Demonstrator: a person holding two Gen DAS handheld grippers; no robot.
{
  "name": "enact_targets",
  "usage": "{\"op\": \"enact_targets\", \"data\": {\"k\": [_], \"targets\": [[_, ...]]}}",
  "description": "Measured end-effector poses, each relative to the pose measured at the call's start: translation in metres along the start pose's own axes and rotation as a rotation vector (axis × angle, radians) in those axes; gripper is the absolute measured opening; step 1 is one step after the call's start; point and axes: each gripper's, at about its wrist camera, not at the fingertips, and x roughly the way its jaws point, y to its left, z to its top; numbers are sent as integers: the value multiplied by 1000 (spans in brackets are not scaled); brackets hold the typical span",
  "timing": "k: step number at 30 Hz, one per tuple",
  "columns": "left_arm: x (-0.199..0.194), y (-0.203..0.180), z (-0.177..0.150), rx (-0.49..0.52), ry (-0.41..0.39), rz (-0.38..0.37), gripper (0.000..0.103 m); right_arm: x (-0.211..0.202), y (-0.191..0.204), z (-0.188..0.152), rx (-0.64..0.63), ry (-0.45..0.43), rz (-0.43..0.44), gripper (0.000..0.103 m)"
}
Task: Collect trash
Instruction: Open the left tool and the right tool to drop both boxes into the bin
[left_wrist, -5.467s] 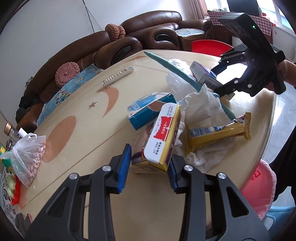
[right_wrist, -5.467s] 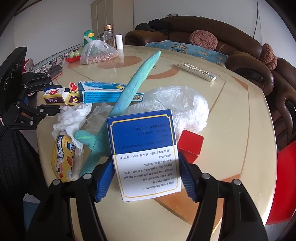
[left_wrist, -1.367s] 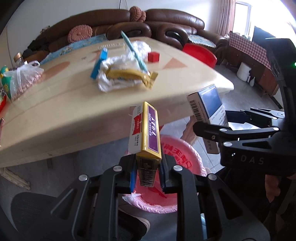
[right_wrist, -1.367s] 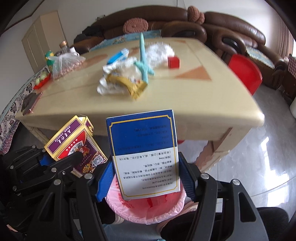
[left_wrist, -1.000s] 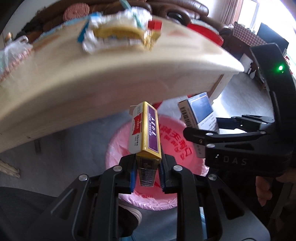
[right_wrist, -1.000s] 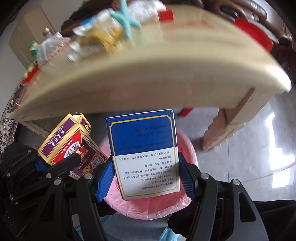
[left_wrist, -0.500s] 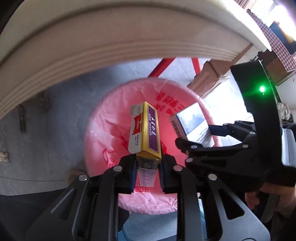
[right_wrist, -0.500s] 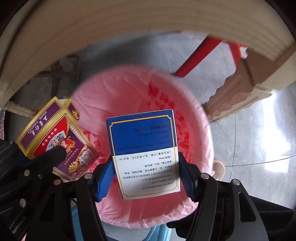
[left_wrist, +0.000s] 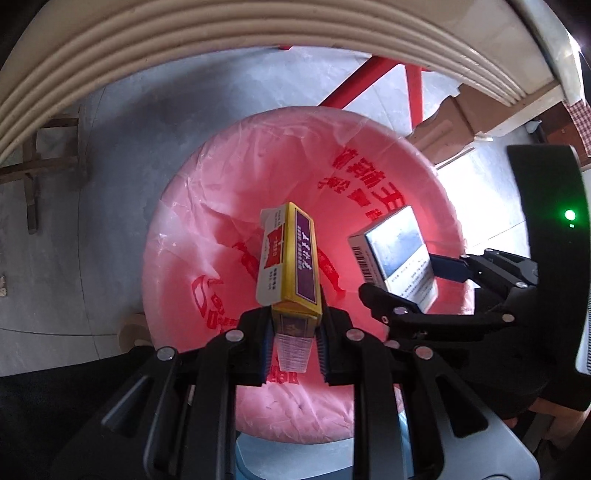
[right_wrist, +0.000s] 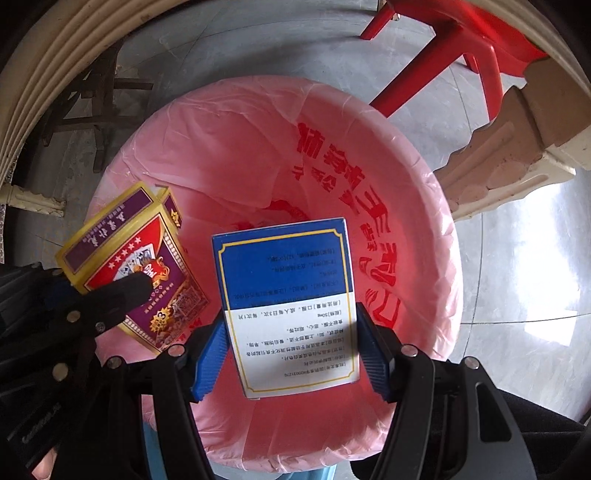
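**2 boxes held over the pink bin, drop pending**

The left gripper (left_wrist: 293, 345) is clamped on the narrow sides of a yellow-and-purple cardboard card box (left_wrist: 295, 258), long axis pointing down into the round bin with its thin, crinkly pink plastic liner (left_wrist: 221, 177) directly below. To its right, the right gripper (right_wrist: 291, 360) is clamped on a blue-and-white flat cardboard box (right_wrist: 288, 302), also upright over the liner's mouth. Both boxes are rigid and glossy; the right one sits nearer the bin's centre. The bin looks empty.

Between the fingers: a yellow-and-purple card box (left_wrist: 297, 266), a blue-and-white box (right_wrist: 291, 306); beyond, a pink bin liner (right_wrist: 229, 155) with red print.
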Motion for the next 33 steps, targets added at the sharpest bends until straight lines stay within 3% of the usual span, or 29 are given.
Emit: {"op": "enact_targets", "data": {"k": [5,7,9,15,33], "targets": [[-4,4,-2,-16,20,8,23,-1,2,1,-19,-14,-6,64],[2,5,0,-22,26,32,31,-1,0,0,-17,-9,-16,65],[3,9,1,-44,39,77,48,-1,-3,-1,-3,-6,-12,65],[-9,13,3,-65,-1,88,54,-7,-10,1,27,-34,16,74],[-23,15,3,-89,-37,108,57,-26,-27,4,91,-89,-10,75]]}}
